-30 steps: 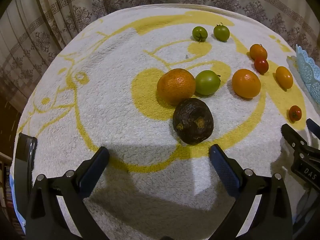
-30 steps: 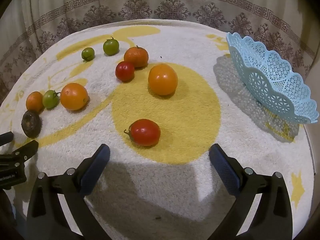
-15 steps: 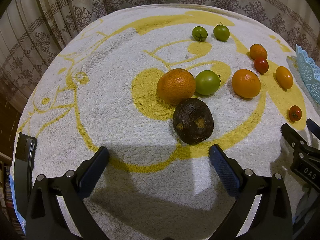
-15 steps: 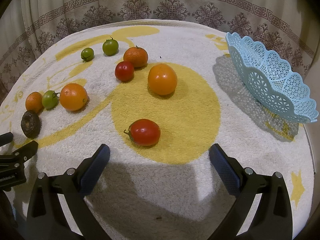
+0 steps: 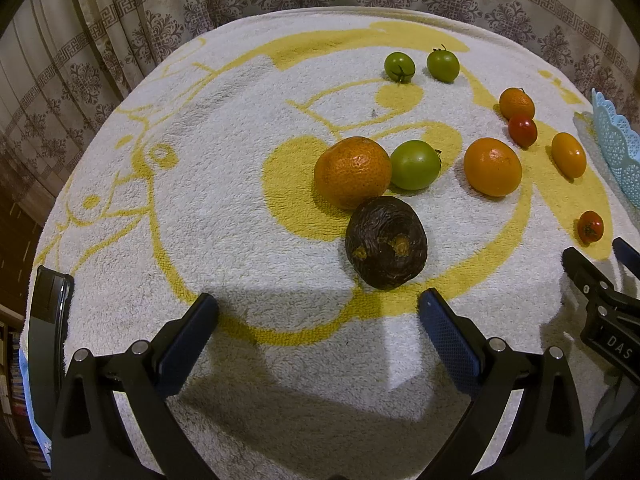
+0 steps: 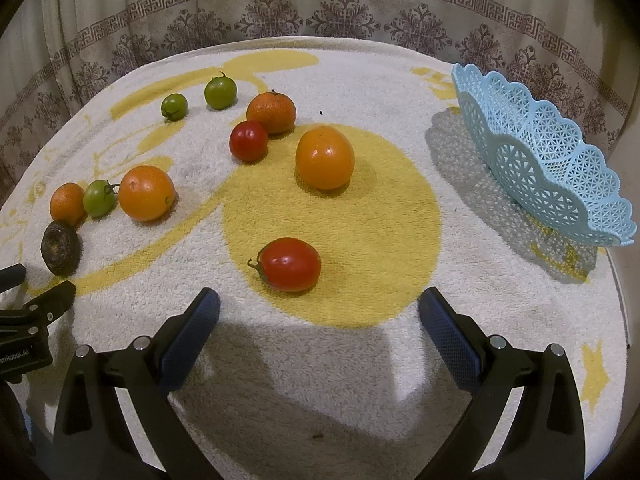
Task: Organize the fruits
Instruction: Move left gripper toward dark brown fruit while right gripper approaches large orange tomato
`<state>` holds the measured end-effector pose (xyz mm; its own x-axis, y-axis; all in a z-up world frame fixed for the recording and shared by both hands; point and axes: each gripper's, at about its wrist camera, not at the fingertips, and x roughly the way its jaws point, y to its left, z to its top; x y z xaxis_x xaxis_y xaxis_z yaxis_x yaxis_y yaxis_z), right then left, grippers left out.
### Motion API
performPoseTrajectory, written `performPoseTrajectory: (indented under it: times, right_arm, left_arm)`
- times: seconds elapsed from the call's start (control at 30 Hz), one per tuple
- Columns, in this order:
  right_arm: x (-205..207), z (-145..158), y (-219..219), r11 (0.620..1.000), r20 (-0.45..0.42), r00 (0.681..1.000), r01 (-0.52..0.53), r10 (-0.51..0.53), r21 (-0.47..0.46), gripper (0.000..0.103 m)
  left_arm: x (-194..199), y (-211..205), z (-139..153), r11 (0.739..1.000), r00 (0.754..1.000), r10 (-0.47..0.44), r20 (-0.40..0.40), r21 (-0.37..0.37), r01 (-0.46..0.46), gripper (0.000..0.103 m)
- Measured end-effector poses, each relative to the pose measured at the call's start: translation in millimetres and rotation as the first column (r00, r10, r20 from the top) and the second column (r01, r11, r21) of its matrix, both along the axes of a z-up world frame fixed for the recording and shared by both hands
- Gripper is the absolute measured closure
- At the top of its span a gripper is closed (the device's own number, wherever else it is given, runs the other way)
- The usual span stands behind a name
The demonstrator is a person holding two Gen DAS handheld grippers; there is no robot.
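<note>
Several fruits lie on a white and yellow towel. In the left wrist view my left gripper (image 5: 318, 312) is open and empty, just short of a dark wrinkled fruit (image 5: 386, 242), with a mandarin (image 5: 353, 172) and a green tomato (image 5: 415, 165) behind it. In the right wrist view my right gripper (image 6: 319, 312) is open and empty, just short of a red tomato (image 6: 289, 264). Beyond it lie an orange (image 6: 325, 158), a second red tomato (image 6: 248, 141) and a mandarin (image 6: 272, 112). A light blue lattice basket (image 6: 540, 156) stands empty at the right.
Two small green tomatoes (image 6: 198, 98) lie at the back. Another orange (image 6: 146, 193) lies at the left. A patterned curtain (image 6: 320, 12) hangs behind the table. The towel's edge (image 5: 80, 184) drops off at the left. The right gripper shows in the left wrist view (image 5: 600, 300).
</note>
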<state>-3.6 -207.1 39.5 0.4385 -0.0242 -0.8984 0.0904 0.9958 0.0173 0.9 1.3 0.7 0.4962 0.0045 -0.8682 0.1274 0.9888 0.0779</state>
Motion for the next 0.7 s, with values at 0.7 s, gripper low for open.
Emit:
performPoseTrajectory:
  times: [0.7]
  right_arm:
    - [40.8, -0.5, -2.2, 0.999, -0.237, 0.971, 0.028, -0.023, 0.018, 0.002]
  left_arm:
    - [30.4, -0.4, -0.6, 1.0, 0.982, -0.003, -0.188, 0.013, 0.006, 0.005]
